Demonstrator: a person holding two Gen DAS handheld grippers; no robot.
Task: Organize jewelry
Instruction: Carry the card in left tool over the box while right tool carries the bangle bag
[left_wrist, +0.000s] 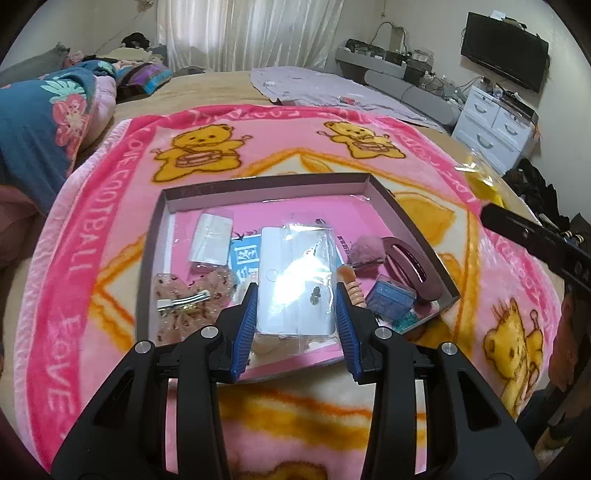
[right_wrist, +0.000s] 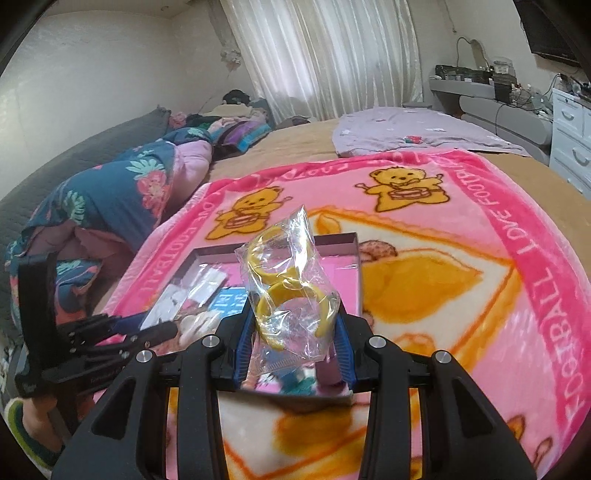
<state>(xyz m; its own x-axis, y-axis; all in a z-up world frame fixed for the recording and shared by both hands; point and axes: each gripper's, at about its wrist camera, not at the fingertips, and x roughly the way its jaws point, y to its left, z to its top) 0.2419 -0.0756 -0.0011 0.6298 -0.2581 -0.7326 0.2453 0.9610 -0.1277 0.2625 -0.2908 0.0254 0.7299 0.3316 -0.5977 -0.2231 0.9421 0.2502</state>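
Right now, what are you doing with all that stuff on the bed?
A person is sorting jewelry into a shallow box on a pink teddy-bear blanket. The left hand-held gripper holds a flat white card in a clear sleeve over the box. The right hand-held gripper holds a clear bag of yellow rings above the box's near end. A clip, a blue cube and a pink pompom already lie inside.
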